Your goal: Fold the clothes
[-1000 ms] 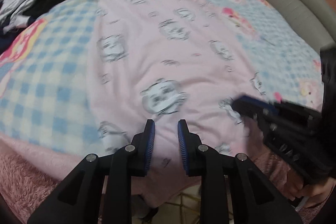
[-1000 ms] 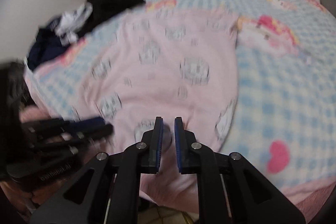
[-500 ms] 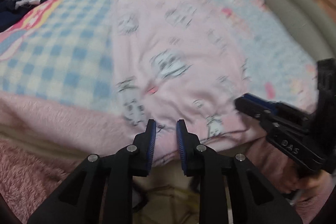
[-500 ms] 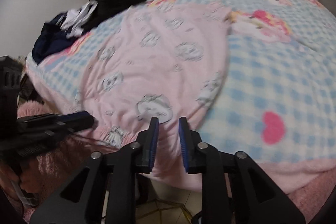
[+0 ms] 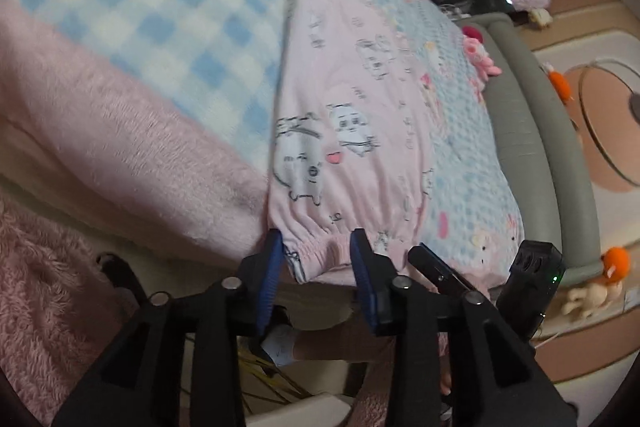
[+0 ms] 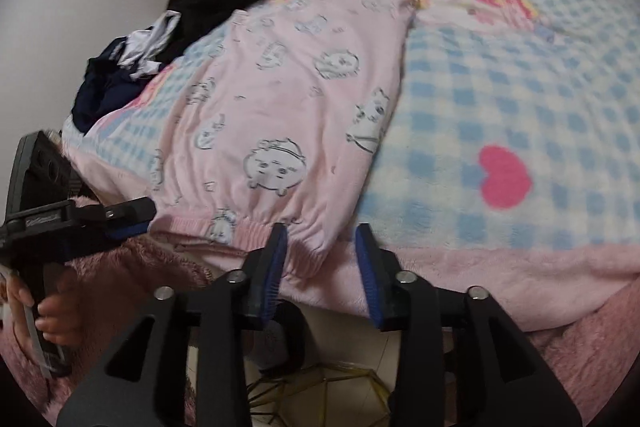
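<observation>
Both grippers have come down to the near edge of the bed since the earlier frames, where they hovered narrow over the middle of the garment; the jaws now stand wider and are opening.

Location: pink printed garment (image 6: 288, 99) lies spread flat on the checked blue blanket (image 6: 520, 99), its elastic hem (image 6: 248, 231) at the near edge of the bed, just over the fluffy pink border.

Left gripper (image 5: 316, 255): jaws part-open and opening, the hem's left corner between the pads; the blue pads do not appear to press on the cloth. Right gripper (image 6: 322, 253): same condition at the hem's right corner, cloth between the jaws, no firm pinch visible.

Orientation: the garment's long axis runs from the near edge straight away toward the far side of the bed. Hem points toward the person; the far end, narrower, points toward the head of the bed. Blur prevents telling whether that end is a neckline or a waist.

Progress: judged early. The garment is laid out and smoothed, but no fold is visible in it. A heap of dark clothes (image 6: 168, 39) sits unfolded at the far left of the bed. Remaining, by my assessment: grip both hem corners, carry them over, and then deal with the heap.
</observation>
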